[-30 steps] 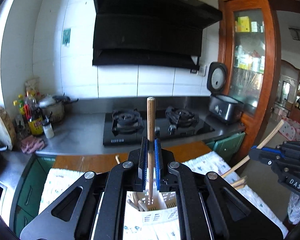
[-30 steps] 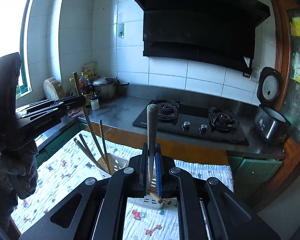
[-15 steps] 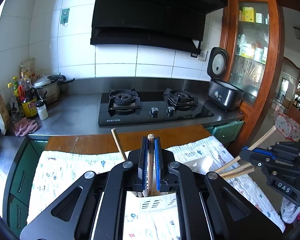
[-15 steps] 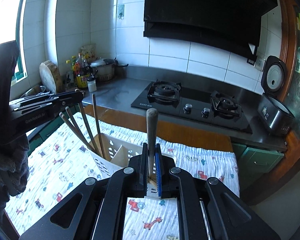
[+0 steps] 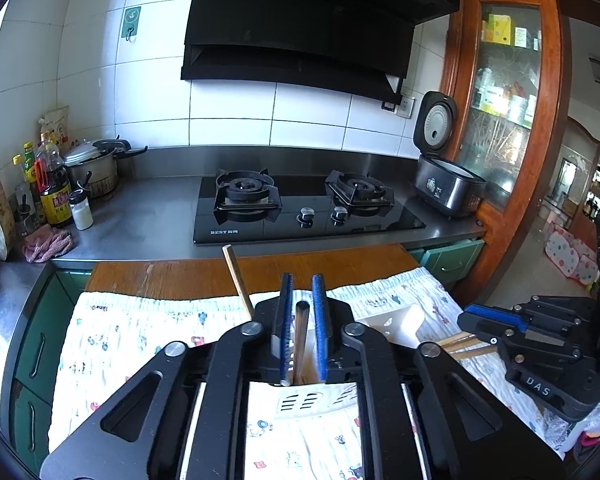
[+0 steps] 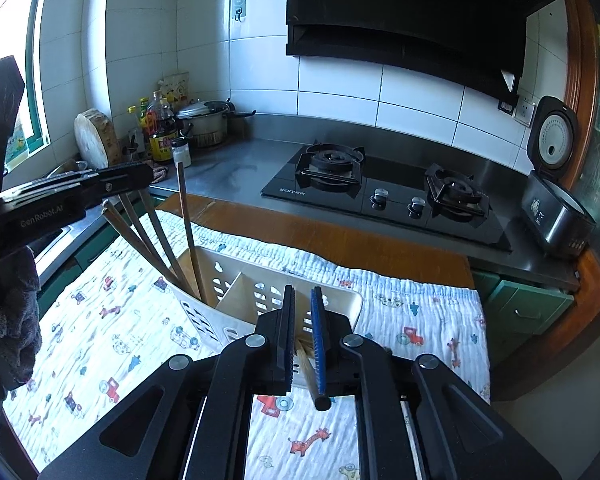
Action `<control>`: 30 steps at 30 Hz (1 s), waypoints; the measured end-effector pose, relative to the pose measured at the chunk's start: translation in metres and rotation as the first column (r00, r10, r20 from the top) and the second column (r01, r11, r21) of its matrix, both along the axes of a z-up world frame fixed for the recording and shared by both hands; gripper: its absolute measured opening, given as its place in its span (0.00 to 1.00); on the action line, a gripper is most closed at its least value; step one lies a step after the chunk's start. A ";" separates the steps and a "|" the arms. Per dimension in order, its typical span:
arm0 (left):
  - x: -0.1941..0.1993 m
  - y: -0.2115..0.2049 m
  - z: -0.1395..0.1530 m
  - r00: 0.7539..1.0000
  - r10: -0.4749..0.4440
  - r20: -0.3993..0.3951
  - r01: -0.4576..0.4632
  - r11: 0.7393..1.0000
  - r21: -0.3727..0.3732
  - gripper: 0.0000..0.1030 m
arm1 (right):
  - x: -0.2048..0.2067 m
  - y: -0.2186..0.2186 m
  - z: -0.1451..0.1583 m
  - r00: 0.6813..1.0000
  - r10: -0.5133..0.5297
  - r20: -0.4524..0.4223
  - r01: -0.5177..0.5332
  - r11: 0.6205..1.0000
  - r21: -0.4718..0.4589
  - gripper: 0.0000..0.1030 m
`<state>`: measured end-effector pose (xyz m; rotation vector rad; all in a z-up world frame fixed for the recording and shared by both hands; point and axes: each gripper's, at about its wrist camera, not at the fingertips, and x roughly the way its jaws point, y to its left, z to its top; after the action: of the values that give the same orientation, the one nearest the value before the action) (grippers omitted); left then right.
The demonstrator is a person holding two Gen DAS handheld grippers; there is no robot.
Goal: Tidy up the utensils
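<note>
A white slotted utensil basket (image 6: 260, 292) with two compartments stands on a patterned cloth (image 6: 112, 320). Several chopsticks (image 6: 156, 240) lean in its left compartment. My left gripper (image 5: 301, 320) is open above that compartment, with a loose chopstick (image 5: 300, 344) standing between the blue pads, and it also shows in the right wrist view (image 6: 116, 178). My right gripper (image 6: 302, 336) is open over the right compartment, with a chopstick (image 6: 310, 372) lying loose between its pads. The right gripper also shows at the right of the left wrist view (image 5: 500, 320).
Behind the cloth is a wooden strip, then a steel counter with a black gas hob (image 5: 300, 208). A rice cooker (image 5: 444, 184) stands at the right. Bottles and a pot (image 5: 96, 168) stand at the left, beside a pink rag (image 5: 46, 242).
Both grippers came down over the basket and opened. The chopstick each one held upright has slid down into the basket.
</note>
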<state>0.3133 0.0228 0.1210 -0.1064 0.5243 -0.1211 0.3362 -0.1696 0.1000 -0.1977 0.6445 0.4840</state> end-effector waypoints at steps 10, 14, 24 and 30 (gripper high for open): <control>-0.021 -0.009 0.011 0.999 -0.002 0.052 0.001 1.000 0.031 0.51 | -0.011 -0.005 0.009 0.999 -0.011 0.038 0.010 1.000 0.009 0.41; -0.034 -0.009 0.017 0.997 0.002 0.075 -0.004 0.999 0.035 0.60 | -0.020 -0.008 0.014 0.998 -0.015 0.058 0.015 1.000 0.008 0.47; -0.073 -0.008 0.020 0.996 0.018 0.090 -0.022 0.999 0.043 0.82 | -0.052 -0.023 0.026 0.994 -0.041 0.097 0.040 0.999 0.017 0.68; -0.099 -0.009 0.014 0.996 0.020 0.092 -0.025 0.998 0.057 0.90 | -0.076 -0.025 0.027 0.990 -0.055 0.126 0.056 0.998 0.000 0.80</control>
<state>0.2143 0.0139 0.1346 -0.0497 0.4349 -0.0880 0.2598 -0.1948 0.1269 -0.2112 0.5257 0.4133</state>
